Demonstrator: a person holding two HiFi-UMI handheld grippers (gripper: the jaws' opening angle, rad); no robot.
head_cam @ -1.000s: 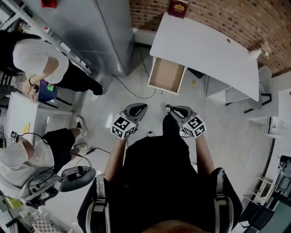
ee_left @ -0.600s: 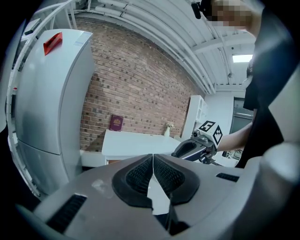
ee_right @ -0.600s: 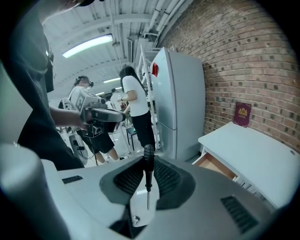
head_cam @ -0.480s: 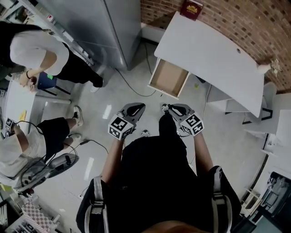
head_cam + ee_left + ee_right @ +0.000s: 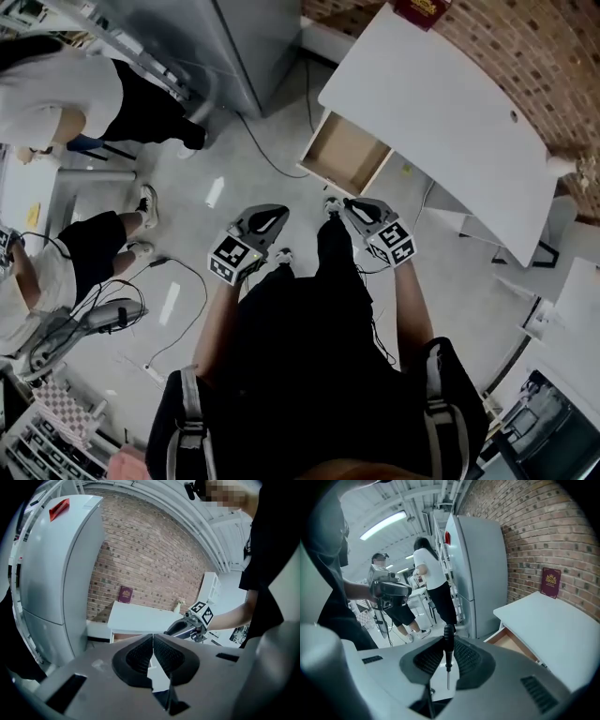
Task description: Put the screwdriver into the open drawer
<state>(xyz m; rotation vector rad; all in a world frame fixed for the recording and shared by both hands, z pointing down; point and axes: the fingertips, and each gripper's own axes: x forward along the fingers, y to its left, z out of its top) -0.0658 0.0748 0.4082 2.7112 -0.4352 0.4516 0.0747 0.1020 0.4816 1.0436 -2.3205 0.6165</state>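
Observation:
My right gripper point(image 5: 448, 645) is shut on a black-handled screwdriver point(image 5: 448, 654), which stands upright between the jaws with its thin shaft pointing down. In the head view the right gripper point(image 5: 349, 208) hangs just short of the open wooden drawer point(image 5: 343, 156), which is pulled out of the white desk point(image 5: 441, 98). The drawer point(image 5: 512, 642) shows to the right of the jaws in the right gripper view. My left gripper point(image 5: 272, 220) is beside the right one. Its jaws point(image 5: 153, 641) are shut with nothing between them.
A tall grey cabinet point(image 5: 234, 37) stands left of the desk. A red book point(image 5: 427, 9) lies on the desk's far end. Two people point(image 5: 66, 94) are at the left, with cables point(image 5: 178, 272) on the floor. A brick wall point(image 5: 544, 56) runs behind the desk.
The desk and drawer have drawn closer to both grippers and swung round in the head view. Both grippers stay shut, the right one still holding the screwdriver.

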